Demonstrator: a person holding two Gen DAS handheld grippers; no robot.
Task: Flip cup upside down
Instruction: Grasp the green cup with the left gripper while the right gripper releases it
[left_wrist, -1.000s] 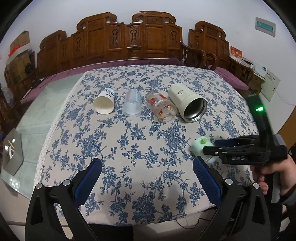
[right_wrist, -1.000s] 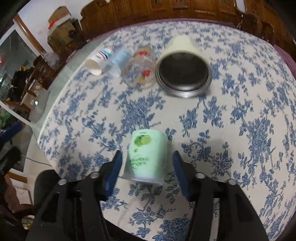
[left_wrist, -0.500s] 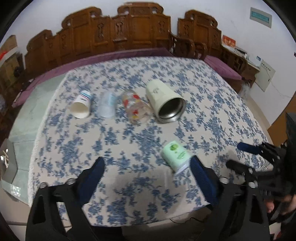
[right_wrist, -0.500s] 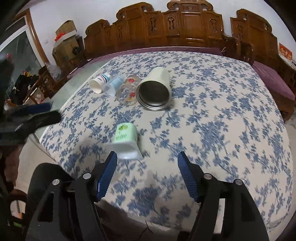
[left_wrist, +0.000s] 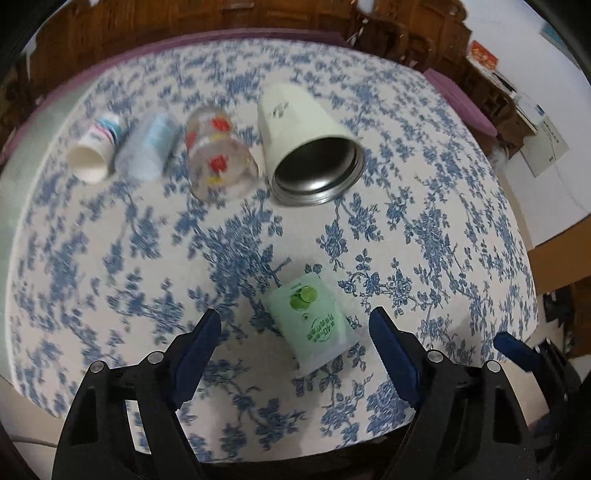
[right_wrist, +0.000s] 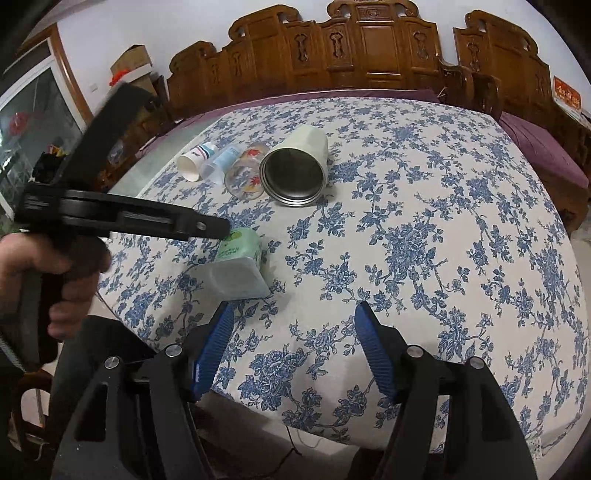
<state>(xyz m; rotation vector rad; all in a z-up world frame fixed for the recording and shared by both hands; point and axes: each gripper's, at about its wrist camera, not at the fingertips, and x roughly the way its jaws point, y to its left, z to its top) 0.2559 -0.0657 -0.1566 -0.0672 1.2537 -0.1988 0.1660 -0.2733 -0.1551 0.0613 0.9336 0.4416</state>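
A pale green cup with a lime picture lies on its side near the table's front edge, its mouth toward me. It also shows in the right wrist view. My left gripper is open, with the cup between its blue fingers but not touched. In the right wrist view the left gripper's body hangs just above the cup. My right gripper is open and empty, pulled back at the front edge, to the right of the cup.
Four more cups lie on their side in a row farther back: a paper cup, a clear blue cup, a glass with red prints, and a cream steel-lined tumbler. The floral tablecloth covers the table. Carved wooden chairs stand behind.
My right gripper let go of the green cup and drew back and up. My left gripper swung right and down until its open fingers stand on both sides of the cup.
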